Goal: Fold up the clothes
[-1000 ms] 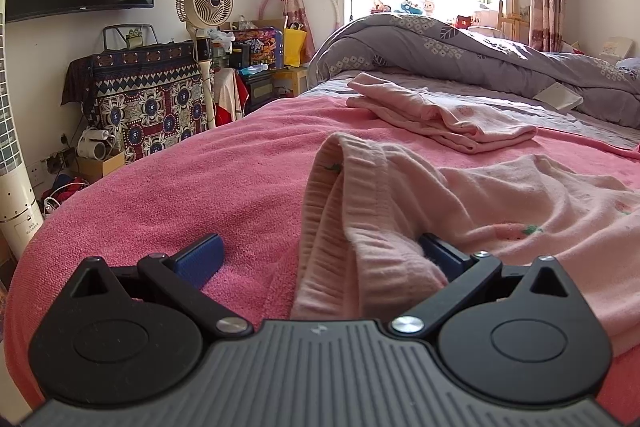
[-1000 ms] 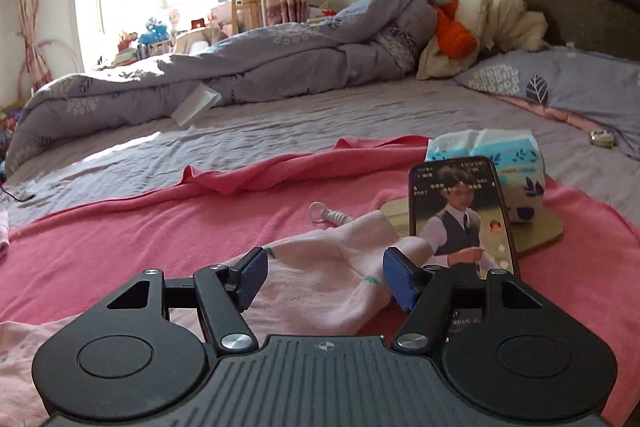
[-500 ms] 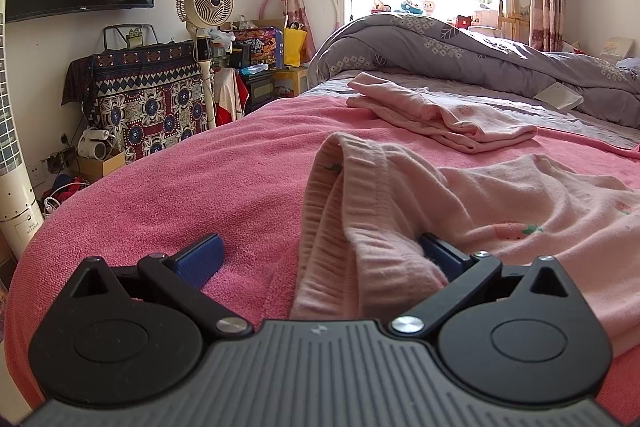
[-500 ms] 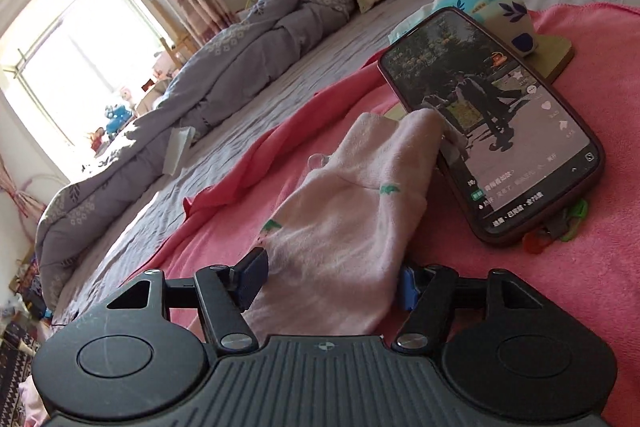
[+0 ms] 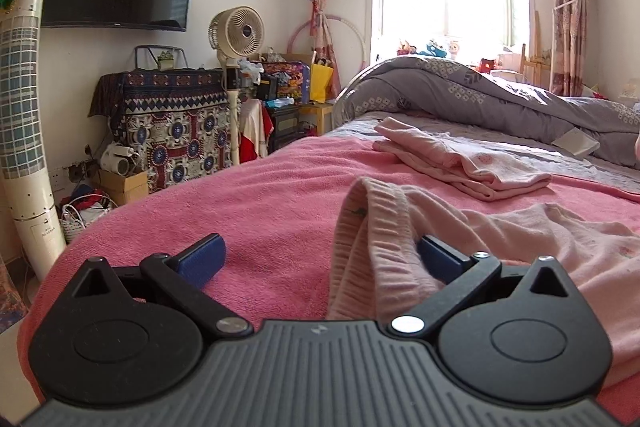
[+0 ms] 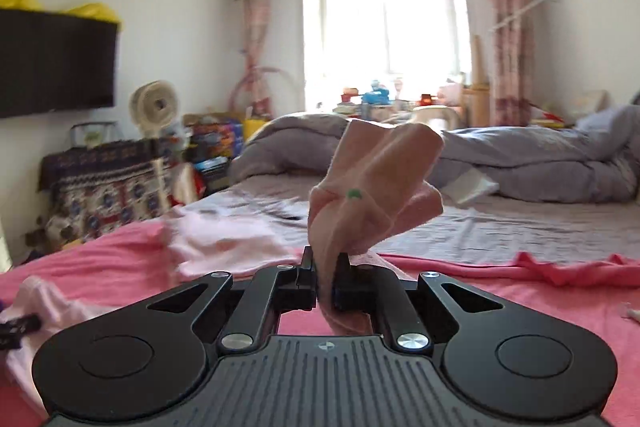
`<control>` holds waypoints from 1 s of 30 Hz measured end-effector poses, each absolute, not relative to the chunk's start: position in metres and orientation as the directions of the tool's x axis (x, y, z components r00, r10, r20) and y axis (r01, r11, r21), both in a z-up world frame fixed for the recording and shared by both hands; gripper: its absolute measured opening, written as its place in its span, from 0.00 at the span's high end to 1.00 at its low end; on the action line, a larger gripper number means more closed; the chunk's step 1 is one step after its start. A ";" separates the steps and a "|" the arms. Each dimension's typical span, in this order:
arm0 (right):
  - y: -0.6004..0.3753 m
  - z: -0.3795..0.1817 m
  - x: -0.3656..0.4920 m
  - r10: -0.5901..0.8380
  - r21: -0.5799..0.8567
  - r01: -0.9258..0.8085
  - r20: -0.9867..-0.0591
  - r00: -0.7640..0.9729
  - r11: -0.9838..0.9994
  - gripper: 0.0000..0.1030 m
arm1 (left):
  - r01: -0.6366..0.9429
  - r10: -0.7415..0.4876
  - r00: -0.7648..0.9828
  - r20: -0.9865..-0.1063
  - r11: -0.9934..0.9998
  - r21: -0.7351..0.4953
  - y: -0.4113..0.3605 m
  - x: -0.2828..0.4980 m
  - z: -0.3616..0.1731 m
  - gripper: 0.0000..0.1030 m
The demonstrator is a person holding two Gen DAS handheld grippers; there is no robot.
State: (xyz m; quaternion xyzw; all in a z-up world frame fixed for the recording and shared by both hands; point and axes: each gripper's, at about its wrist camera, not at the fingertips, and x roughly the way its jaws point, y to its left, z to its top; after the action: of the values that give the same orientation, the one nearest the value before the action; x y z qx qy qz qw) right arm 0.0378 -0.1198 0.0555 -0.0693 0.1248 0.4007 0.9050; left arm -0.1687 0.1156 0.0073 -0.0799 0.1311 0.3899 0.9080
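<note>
Now mid-fold: right gripper [image 6: 326,283] has just closed, pinching a pink garment [image 6: 372,195] end lifted over the bed [image 6: 500,239]. Left gripper [image 5: 320,255] stands wide, the garment's ribbed edge btwn its fingers, ungripped. Next: prob. carry the lifted end across & lay it flat w/o bunching.

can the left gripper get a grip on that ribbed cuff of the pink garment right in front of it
Probably yes. The left gripper is open, and the ribbed cuff of the pink garment already lies between its jaws, against the right-hand one. Nothing on the pink blanket blocks them from closing on it.
</note>
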 end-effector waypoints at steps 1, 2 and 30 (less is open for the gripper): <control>-0.097 0.040 0.023 0.721 -0.078 -0.778 -0.326 0.611 0.624 0.90 | -0.740 0.701 0.655 -0.282 0.670 -0.053 0.116 -0.175 0.009 0.00; -0.075 0.023 0.008 0.723 -0.132 -0.805 -0.376 0.580 0.578 0.87 | -0.731 0.691 0.670 -0.270 0.678 -0.080 0.117 -0.181 0.009 0.00; 0.005 0.084 -0.063 0.828 -0.150 -0.874 -0.278 0.487 0.463 0.86 | -0.481 0.669 0.743 -0.001 0.534 -0.696 0.160 -0.293 -0.018 0.00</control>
State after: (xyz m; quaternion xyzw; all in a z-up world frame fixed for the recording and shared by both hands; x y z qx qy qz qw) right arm -0.0632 0.0053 0.0836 -0.1367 0.0832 0.4997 0.8513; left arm -0.2933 0.1600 -0.0175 -0.3506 -0.1341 0.3321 0.8653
